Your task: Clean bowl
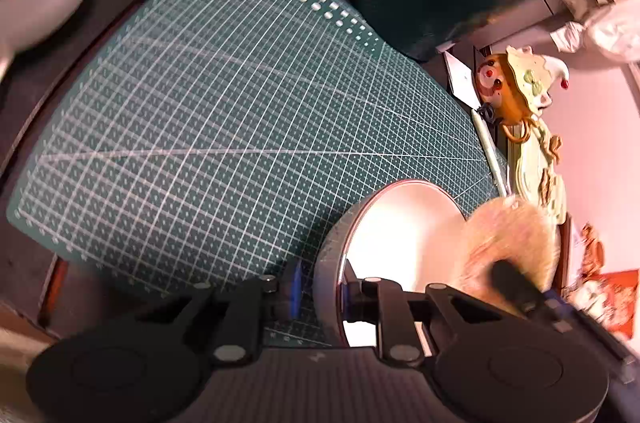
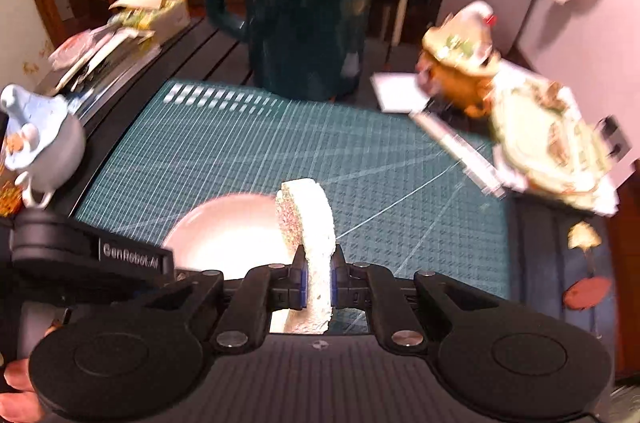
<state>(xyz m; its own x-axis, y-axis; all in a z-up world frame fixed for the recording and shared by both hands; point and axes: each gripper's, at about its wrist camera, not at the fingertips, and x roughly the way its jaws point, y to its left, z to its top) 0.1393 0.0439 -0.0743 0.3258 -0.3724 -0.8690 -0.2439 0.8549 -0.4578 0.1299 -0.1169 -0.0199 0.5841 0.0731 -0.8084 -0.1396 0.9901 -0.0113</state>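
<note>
The left tool (image 1: 322, 297) is clamped on the near rim of the bowl (image 1: 404, 235), 1 finger outside the wall and 1 inside, so the bowl stands tilted over the green cutting mat (image 1: 224, 127). Just right of that tool, a blurred sponge (image 1: 516, 247) sits against the inside of the bowl. The right tool (image 2: 319, 281) is closed on the sponge (image 2: 314, 223), which sticks up on edge between its 2 fingers. Ahead and left of this tool lies the pale bowl (image 2: 224, 235). Far ahead stands a dark jug (image 2: 308, 7) on the table (image 2: 208, 55); to the right, a clown figure (image 2: 464, 63).
</note>
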